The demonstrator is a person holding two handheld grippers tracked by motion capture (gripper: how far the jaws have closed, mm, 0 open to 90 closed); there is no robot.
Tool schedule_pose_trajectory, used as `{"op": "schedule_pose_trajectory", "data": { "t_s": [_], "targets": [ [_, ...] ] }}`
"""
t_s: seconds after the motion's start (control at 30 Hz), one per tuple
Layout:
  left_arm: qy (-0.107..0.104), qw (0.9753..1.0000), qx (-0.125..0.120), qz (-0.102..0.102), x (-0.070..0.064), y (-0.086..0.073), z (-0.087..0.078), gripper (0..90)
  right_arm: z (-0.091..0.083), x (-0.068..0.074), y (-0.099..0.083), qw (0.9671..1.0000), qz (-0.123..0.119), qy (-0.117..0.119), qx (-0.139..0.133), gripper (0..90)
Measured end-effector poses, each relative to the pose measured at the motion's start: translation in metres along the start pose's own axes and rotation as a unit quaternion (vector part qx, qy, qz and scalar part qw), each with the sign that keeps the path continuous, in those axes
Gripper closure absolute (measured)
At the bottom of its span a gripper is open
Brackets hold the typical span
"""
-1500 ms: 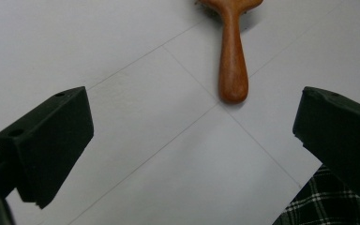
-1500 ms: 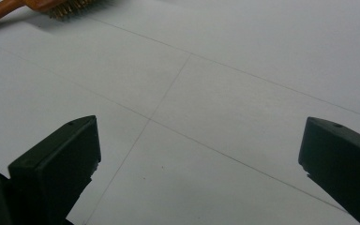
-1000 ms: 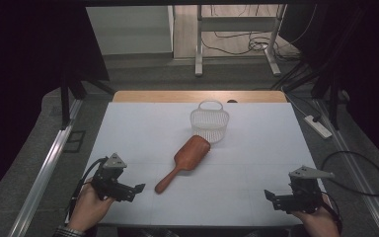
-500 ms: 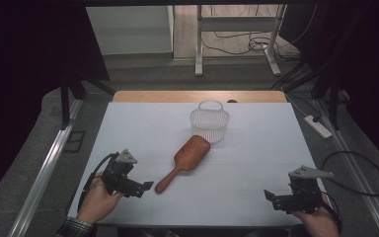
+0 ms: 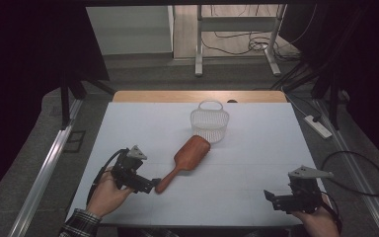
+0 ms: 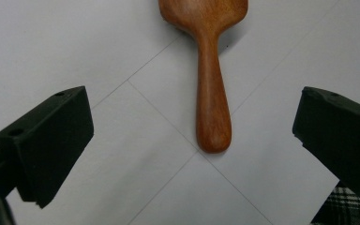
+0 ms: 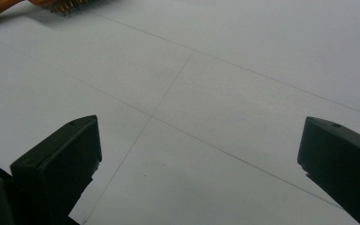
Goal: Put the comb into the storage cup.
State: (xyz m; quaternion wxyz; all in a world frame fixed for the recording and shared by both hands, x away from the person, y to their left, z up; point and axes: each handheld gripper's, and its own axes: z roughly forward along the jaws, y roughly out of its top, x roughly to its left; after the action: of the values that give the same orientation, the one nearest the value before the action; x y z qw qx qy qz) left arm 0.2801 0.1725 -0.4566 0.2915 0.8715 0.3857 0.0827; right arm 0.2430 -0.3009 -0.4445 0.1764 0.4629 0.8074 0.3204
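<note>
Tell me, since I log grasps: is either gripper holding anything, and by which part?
Nothing is held: left gripper open around the hairbrush handle, untouched; right gripper open.

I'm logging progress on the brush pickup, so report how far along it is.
Done: the left gripper is at the end of the wooden hairbrush handle, jaws open on either side of it in the left gripper view. In hand: closing on the handle; not yet gripped. Left: lifting the brush, which lies flat on the table near the white basket. The right gripper waits open.

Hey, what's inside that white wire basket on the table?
Through its open mesh the white wire basket looks empty. The wooden hairbrush lies in front of it. The basket's floor is too small to see clearly.
</note>
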Motion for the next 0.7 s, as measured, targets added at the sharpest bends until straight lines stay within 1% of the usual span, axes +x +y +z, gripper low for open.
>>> {"op": "schedule_pose_trajectory", "data": {
  "t_s": [0.13, 0.47, 0.7],
  "targets": [
    [-0.004, 1.0000, 0.005, 0.005, 0.000, 0.005, 0.005, 0.0, 0.000, 0.000, 0.000, 1.0000, 0.000, 0.000, 0.001, 0.4],
    [-0.006, 0.9997, 0.018, 0.018, 0.000, 0.019, 0.018, 0.0, 0.001, 0.000, 0.000, 1.0000, -0.001, -0.001, 0.005, 0.6],
    [-0.009, 0.9994, 0.027, 0.019, -0.001, 0.026, 0.027, 0.0, 0.001, 0.001, 0.000, 1.0000, -0.002, -0.001, 0.005, 0.7]
  ]
}}
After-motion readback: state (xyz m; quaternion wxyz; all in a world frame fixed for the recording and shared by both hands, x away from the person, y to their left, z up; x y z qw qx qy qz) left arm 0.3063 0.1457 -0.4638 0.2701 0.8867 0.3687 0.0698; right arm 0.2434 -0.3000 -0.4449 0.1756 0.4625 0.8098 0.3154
